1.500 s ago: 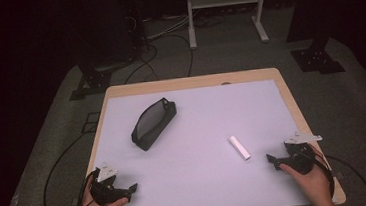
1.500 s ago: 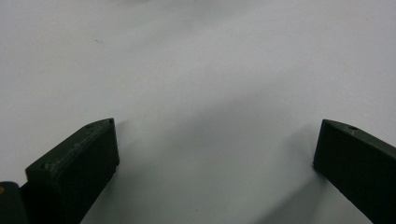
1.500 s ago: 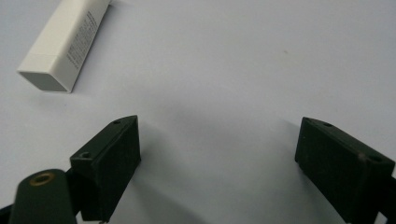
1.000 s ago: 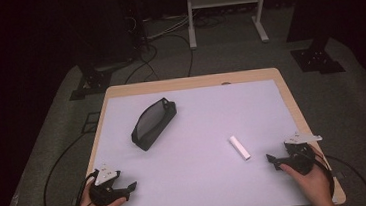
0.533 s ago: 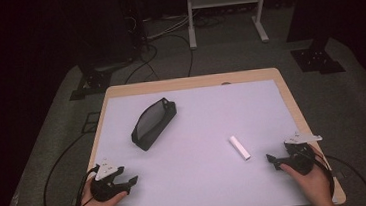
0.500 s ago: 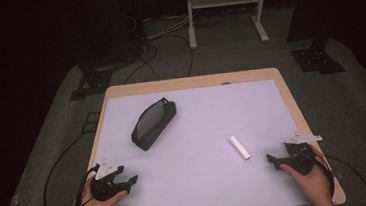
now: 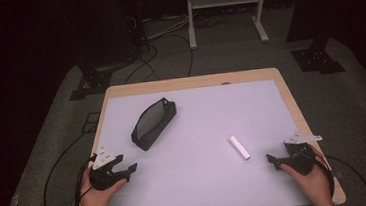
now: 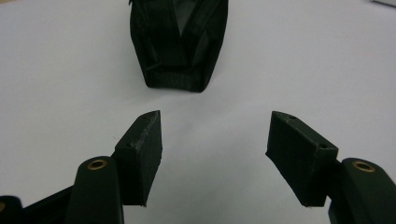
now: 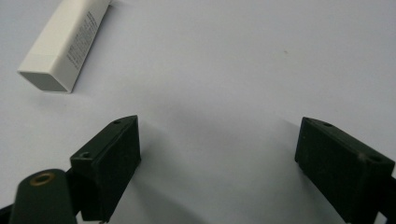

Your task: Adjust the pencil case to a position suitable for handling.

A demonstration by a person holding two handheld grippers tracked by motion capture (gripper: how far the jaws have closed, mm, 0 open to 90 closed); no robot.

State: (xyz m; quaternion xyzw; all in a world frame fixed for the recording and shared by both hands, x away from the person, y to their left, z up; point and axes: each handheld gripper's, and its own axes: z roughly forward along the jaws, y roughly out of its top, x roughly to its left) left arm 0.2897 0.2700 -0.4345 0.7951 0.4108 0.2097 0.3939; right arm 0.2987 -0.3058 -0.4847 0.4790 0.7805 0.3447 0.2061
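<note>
At the near left corner of the bench point(image 7: 270, 88), the left claw point(image 7: 125, 169) is held in a hand point(image 7: 95, 201); its jaws are seen spread apart with nothing between them, a wide gap of white surface showing in the left gripper view point(image 8: 214, 140); a cable is looped beside the hand and trails off the bench edge. Ahead of this claw, left of the bench's middle, a black pouch point(image 7: 153, 123) is laid on the white surface, set at a slant, one narrow end turned toward the left claw point(image 8: 180, 42); pouch and claw are well apart. Right of centre, a small white box point(image 7: 239, 147) is laid flat, also at a slant; in the right gripper view its square end and a side printed with fine text are shown at upper left point(image 9: 65, 44). At the near right corner, the right claw point(image 7: 272, 160) is held in the other hand point(image 7: 313, 182), a grey three-cornered plate on top; its jaws are likewise spread wide and empty point(image 9: 217, 154), the box lying near but not touching.
</note>
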